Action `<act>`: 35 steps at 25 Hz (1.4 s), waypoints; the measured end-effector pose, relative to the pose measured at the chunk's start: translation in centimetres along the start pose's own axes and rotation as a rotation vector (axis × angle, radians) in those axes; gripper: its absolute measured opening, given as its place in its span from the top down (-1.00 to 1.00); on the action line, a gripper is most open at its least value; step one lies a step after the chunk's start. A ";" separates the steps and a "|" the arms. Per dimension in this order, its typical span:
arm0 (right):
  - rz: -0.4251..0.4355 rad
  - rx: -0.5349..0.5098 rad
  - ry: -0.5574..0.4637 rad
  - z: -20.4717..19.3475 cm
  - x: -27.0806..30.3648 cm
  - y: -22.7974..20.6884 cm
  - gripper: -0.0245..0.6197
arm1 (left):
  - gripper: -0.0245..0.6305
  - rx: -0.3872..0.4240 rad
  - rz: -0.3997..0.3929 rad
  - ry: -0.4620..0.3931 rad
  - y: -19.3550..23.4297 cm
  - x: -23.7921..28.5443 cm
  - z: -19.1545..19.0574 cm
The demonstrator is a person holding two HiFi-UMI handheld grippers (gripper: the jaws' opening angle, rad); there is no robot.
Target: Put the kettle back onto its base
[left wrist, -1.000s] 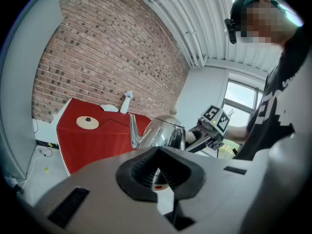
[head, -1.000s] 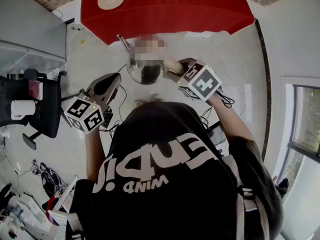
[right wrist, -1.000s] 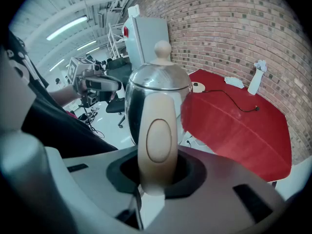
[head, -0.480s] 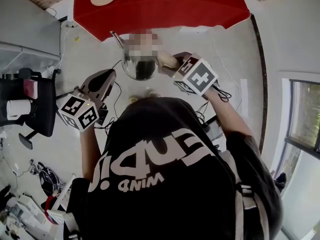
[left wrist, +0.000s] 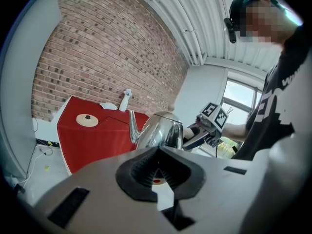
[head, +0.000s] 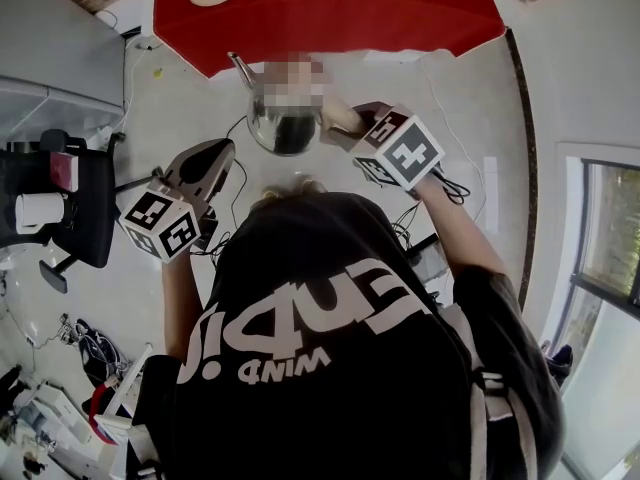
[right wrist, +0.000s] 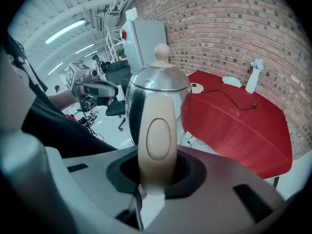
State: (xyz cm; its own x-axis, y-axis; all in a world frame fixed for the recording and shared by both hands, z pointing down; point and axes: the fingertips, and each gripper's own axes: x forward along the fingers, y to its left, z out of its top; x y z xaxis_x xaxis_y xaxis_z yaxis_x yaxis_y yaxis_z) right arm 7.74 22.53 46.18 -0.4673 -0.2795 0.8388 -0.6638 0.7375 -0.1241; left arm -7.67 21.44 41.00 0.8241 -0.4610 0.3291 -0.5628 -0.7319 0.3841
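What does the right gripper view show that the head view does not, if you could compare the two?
Only the right gripper view: the right gripper shut on the kettle's cream handle, and a white vase on the table. Only the head view: the person's black shirt and a window. Both: the kettle, the red table, the base on it, and the left gripper.

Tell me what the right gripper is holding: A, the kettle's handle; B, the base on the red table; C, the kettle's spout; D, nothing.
A: the right gripper view shows the right gripper closed on the cream handle of the kettle.
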 end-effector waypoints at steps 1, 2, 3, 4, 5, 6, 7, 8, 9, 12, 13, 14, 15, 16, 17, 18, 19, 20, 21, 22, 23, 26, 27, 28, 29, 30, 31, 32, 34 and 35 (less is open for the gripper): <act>-0.004 0.002 -0.002 0.0 -0.1 0.1 0.65 | 0.90 0.002 -0.002 0.001 -0.1 -0.2 -0.1; -0.007 0.004 -0.003 -0.1 -0.1 0.3 0.65 | 0.90 0.003 -0.005 0.002 -0.1 -0.4 -0.2; -0.011 0.006 -0.004 -0.1 -0.1 0.4 0.65 | 0.90 0.004 -0.008 0.003 -0.2 -0.5 -0.4; -0.015 0.008 -0.007 -0.2 -0.2 0.4 0.65 | 0.90 0.006 -0.009 0.004 -0.1 -0.6 -0.5; -0.020 0.010 -0.010 -0.1 -0.2 0.4 0.65 | 0.90 0.009 -0.010 0.006 0.0 -0.7 -0.5; -0.024 0.013 -0.014 0.1 -0.2 0.4 0.65 | 0.90 0.011 -0.010 0.009 0.1 -0.8 -0.6; -0.027 0.015 -0.018 0.3 -0.2 0.4 0.65 | 0.90 0.013 -0.011 0.012 0.2 -0.8 -0.6; -0.029 0.019 -0.019 0.4 -0.2 0.3 0.65 | 0.90 0.013 -0.013 0.016 0.3 -0.9 -0.7; -0.031 0.023 -0.019 0.4 -0.2 0.2 0.65 | 0.90 0.012 -0.016 0.019 0.4 -0.9 -0.9; -0.035 0.025 -0.018 0.9 0.0 -0.5 0.65 | 0.90 0.006 -0.019 0.024 0.9 -0.5 -0.8; -0.034 0.024 -0.018 1.4 0.1 -1.2 0.65 | 0.90 0.004 -0.018 0.024 1.3 -0.1 -0.5; -0.031 0.023 -0.017 2.0 0.4 -2.0 0.65 | 0.90 0.002 -0.016 0.025 2.0 0.5 0.0; -0.029 0.023 -0.018 2.8 0.7 -3.1 0.65 | 0.90 0.000 -0.013 0.026 3.0 1.1 0.7; -0.027 0.024 -0.019 3.7 1.1 -4.3 0.65 | 0.90 -0.002 -0.009 0.025 4.1 1.8 1.4; -0.026 0.025 -0.020 4.6 1.5 -5.4 0.65 | 0.90 -0.005 -0.003 0.023 5.2 2.4 2.2; -0.025 0.026 -0.022 5.3 1.9 -6.3 0.65 | 0.90 -0.008 0.002 0.020 6.1 3.0 2.8; -0.024 0.027 -0.024 5.8 2.3 -7.0 0.65 | 0.90 -0.010 0.008 0.018 6.9 3.4 3.2; -0.024 0.028 -0.027 6.1 2.6 -7.5 0.65 | 0.90 -0.010 0.012 0.017 7.4 3.6 3.3; -0.023 0.028 -0.031 6.2 2.8 -7.7 0.65 | 0.90 -0.008 0.013 0.017 7.6 3.8 3.3; -0.024 0.028 -0.034 6.2 2.9 -7.8 0.65 | 0.90 -0.005 0.013 0.018 7.6 3.8 3.3; -0.026 0.027 -0.037 6.2 2.9 -7.8 0.65 | 0.90 -0.001 0.012 0.019 7.5 3.8 3.2; -0.034 0.022 -0.044 6.2 2.9 -7.9 0.65 | 0.90 0.009 0.010 0.021 7.5 3.8 3.0; -0.035 0.022 -0.047 6.2 2.9 -7.9 0.65 | 0.90 0.012 0.011 0.021 7.4 3.7 2.9; -0.037 0.023 -0.050 6.1 2.9 -7.9 0.65 | 0.90 0.015 0.011 0.021 7.4 3.7 2.8; -0.037 0.023 -0.054 6.1 2.8 -7.8 0.65 | 0.90 0.018 0.011 0.022 7.3 3.6 2.7; -0.036 0.022 -0.057 6.1 2.7 -7.8 0.65 | 0.90 0.020 0.012 0.023 7.2 3.6 2.7; -0.034 0.021 -0.058 6.3 2.7 -8.0 0.65 | 0.90 0.020 0.014 0.024 7.4 3.7 2.9; -0.031 0.019 -0.059 6.8 2.7 -8.5 0.65 | 0.90 0.019 0.017 0.024 7.9 4.1 3.3; -0.022 0.015 -0.055 8.7 3.2 -10.7 0.65 | 0.90 0.010 0.024 0.023 9.9 5.4 5.0; -0.016 0.013 -0.051 9.8 3.5 -12.0 0.65 | 0.90 0.005 0.028 0.021 11.1 6.2 6.0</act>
State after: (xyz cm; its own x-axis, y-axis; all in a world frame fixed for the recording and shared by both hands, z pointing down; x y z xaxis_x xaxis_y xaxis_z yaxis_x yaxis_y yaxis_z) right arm 8.32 6.71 45.42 -0.4858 -0.3226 0.8123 -0.6786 0.7249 -0.1180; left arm -8.39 7.44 42.12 0.8066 -0.4706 0.3576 -0.5851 -0.7214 0.3705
